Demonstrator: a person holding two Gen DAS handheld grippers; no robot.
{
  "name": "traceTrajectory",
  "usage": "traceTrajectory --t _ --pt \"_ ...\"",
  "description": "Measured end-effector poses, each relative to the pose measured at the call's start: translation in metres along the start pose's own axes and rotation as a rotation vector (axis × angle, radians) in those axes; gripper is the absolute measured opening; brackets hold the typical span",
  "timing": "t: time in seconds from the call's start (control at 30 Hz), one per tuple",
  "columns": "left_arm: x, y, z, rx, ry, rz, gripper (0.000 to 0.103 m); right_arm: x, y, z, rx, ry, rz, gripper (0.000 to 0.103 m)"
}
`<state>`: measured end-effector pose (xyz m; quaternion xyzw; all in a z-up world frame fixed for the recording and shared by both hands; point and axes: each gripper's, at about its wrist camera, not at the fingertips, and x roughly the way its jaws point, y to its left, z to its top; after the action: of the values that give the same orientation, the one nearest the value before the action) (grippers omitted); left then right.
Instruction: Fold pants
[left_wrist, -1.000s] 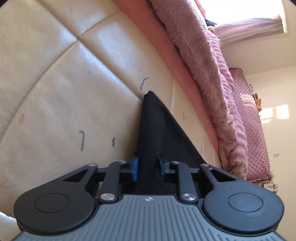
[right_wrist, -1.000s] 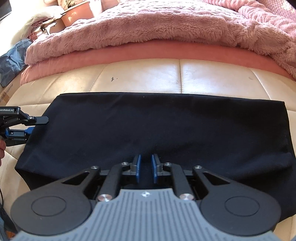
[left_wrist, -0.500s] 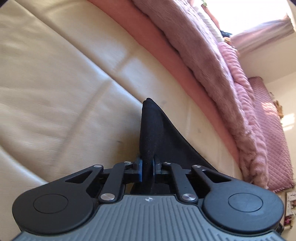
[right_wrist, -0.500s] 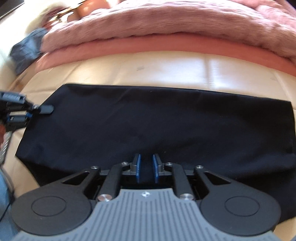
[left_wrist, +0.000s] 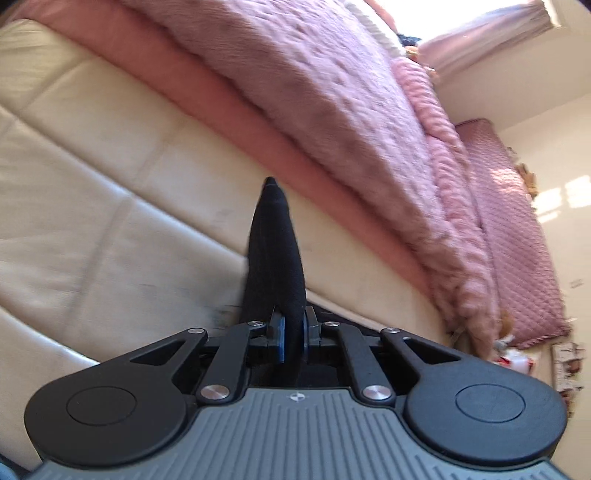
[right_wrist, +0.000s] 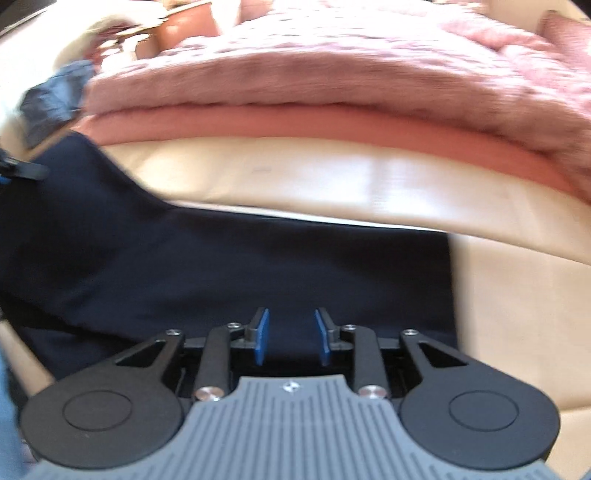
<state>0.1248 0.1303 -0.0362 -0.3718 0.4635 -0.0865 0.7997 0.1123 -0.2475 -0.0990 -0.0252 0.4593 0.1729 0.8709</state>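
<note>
**Left end of the pants going up**

Vs 1 sec ago: left gripper (left_wrist: 291, 334) clamped on the black pants (right_wrist: 236, 273), that end now lifted off the cream sofa (right_wrist: 332, 177). Right gripper (right_wrist: 291, 338) opening, prob touching nothing (blurry). Bare cushion right of pants' edge.

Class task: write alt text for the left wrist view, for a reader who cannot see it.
The left hand-held gripper is shut on a raised fold of the black fabric pants, above a cream leather sofa seat. Fluffy pink blankets lie behind.
</note>
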Motion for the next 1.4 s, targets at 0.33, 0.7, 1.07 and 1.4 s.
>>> traceTrajectory --t 0.33,0.7,1.07,1.4 --pt "0.057 -0.100 -0.014 0.011 0.078 -0.137 0.008 -0.019 -0.090 -0.026 0.188 0.034 -0.121 0.033" --pt "0.182 -0.142 -0.051 0.029 0.247 -0.080 0.008 -0.004 -0.114 -0.048 0.302 0.062 0.012 0.026" --pt "0.261 -0.137 -0.084 0.098 0.375 -0.008 0.008 -0.001 -0.122 -0.053 0.309 0.057 0.071 0.025" --pt "0.212 -0.134 -0.076 0.222 0.348 -0.091 0.036 -0.026 -0.125 -0.047 0.334 0.008 0.027 0.025"
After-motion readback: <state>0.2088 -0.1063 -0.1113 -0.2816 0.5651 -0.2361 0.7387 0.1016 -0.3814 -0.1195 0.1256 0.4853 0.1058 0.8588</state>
